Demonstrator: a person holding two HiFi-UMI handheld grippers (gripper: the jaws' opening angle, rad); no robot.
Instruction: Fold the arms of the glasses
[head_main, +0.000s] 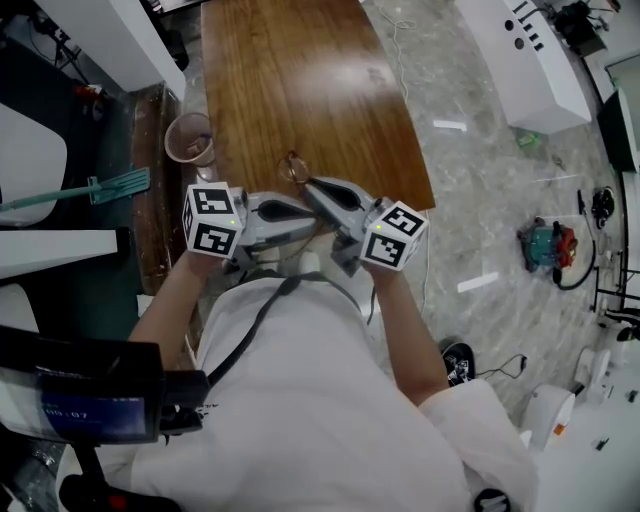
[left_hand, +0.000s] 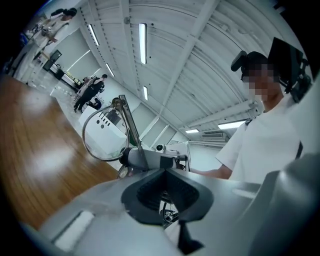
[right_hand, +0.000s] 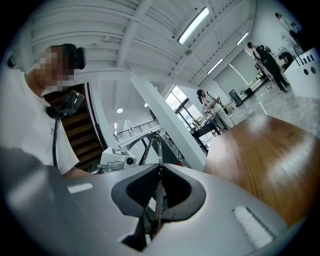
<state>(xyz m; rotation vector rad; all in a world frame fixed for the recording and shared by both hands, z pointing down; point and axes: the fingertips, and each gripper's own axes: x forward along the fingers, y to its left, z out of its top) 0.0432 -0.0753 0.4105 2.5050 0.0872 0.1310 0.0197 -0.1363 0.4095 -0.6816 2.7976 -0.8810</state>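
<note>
The glasses (head_main: 294, 168) have round lenses in a thin brown frame and hang over the near edge of the wooden table (head_main: 300, 80). My right gripper (head_main: 306, 184) points up-left and is shut on them. In the right gripper view the thin frame wire (right_hand: 158, 187) runs upright between the pads of the right gripper (right_hand: 159, 167). The left gripper view shows a lens (left_hand: 102, 135) and one arm (left_hand: 129, 122) sticking up beside the right jaw tip. My left gripper (head_main: 312, 214) (left_hand: 162, 171) lies level just below, shut. I make out nothing clamped in it.
A clear plastic cup (head_main: 189, 137) stands left of the table's edge. A green mop (head_main: 100, 188) lies on the floor at the left. White cabinets (head_main: 525, 60) and a red and green machine (head_main: 548, 245) stand on the right floor. People (left_hand: 90, 92) stand far off.
</note>
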